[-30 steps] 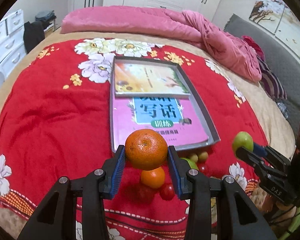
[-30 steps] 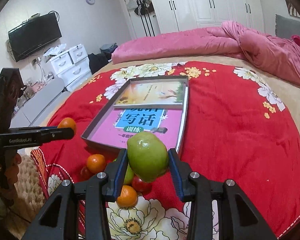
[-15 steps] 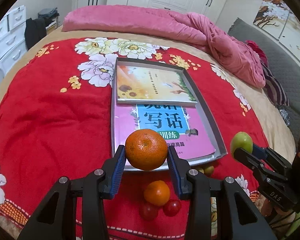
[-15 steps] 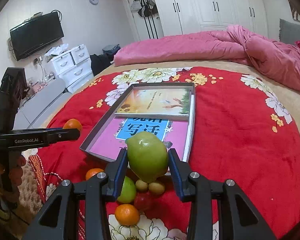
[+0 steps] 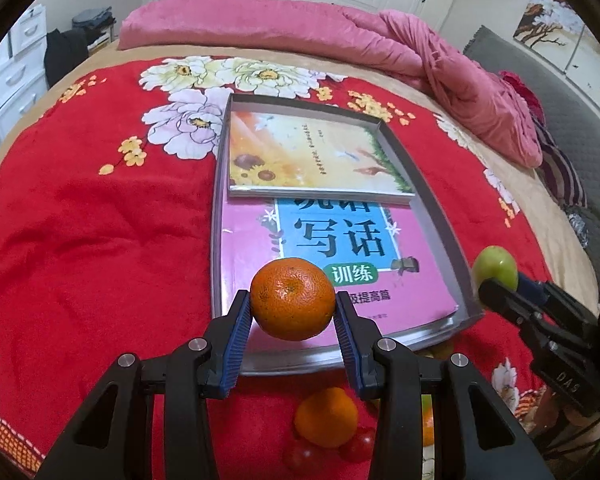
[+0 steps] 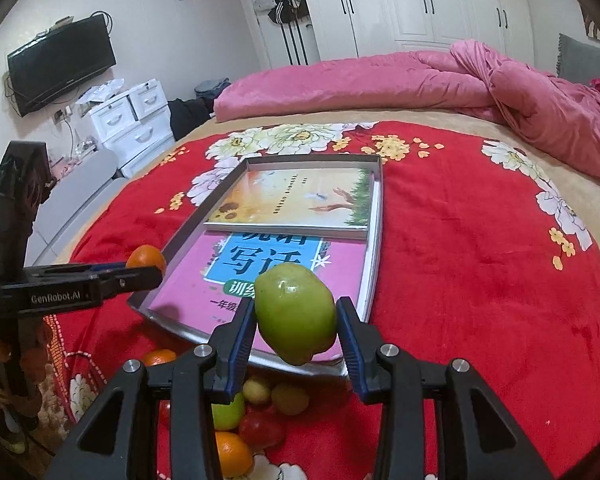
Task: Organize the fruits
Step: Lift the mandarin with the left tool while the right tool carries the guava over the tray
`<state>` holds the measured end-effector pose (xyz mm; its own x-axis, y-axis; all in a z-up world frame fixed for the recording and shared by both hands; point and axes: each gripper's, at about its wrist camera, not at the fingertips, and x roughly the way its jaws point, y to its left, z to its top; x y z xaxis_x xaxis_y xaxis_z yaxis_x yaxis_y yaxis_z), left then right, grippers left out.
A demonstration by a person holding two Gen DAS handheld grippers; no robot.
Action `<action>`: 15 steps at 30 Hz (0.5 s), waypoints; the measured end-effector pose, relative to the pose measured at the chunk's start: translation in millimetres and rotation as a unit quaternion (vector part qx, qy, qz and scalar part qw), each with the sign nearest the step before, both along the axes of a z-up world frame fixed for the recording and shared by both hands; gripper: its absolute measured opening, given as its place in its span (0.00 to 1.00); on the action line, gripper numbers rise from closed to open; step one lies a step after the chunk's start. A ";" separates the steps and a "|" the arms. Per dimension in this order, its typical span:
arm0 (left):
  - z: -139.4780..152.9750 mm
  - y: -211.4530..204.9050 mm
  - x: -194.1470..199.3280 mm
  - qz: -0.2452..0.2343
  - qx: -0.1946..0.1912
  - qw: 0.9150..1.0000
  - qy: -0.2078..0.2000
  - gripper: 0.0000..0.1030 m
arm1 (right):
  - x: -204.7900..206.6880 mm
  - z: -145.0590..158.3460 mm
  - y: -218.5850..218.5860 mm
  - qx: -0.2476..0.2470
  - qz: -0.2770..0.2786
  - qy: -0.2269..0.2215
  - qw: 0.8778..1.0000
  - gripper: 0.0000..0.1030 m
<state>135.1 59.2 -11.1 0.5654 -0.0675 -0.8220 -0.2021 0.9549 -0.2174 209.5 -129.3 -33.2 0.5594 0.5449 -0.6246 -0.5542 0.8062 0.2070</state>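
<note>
The bed [image 5: 80, 240], under its red flowered blanket [image 6: 480, 260], carries a shallow grey tray [image 5: 440, 216] near its front edge, and compared with a second ago that tray fills far more of both wrist views: both hands have travelled from the front edge of the bed toward it. In the tray lie a pink workbook [image 5: 260, 248] and, over its far half, a sunflower-cover book [image 5: 312, 156], so no bare tray floor shows.

The left tongs [image 5: 293, 312] are clamped on the orange [image 5: 293, 298], which now hangs over the tray's front edge rather than over the fruit pile. The right tongs [image 6: 296, 320] are clamped on the green fruit [image 6: 296, 312], likewise over the front edge, toward the tray's right front corner. Neither grip has changed.

Left behind on the blanket, just in front of the tray, sit the loose fruits [image 6: 260, 412]: a second orange [image 5: 326, 416], small red tomatoes, pale round ones and another green one.

This reads as the carry nearly finished; setting both fruits down onto the books looks like the next step, with most of the pile still waiting.
</note>
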 end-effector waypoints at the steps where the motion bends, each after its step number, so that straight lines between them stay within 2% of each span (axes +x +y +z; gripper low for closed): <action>1: -2.0 -0.1 1.5 0.000 0.002 1.000 0.001 0.42 | 2.1 -1.1 0.9 0.000 0.000 0.001 1.000 0.40; 15: -24.3 -6.8 11.6 -0.018 0.027 0.999 0.030 0.42 | 13.0 -19.5 14.1 -0.037 0.001 0.010 0.999 0.40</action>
<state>146.7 52.4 -35.3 0.5138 -0.0405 -0.8569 -0.1789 0.9718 -0.1533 222.4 -115.2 -52.7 0.5447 0.4979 -0.6748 -0.5521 0.8186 0.1583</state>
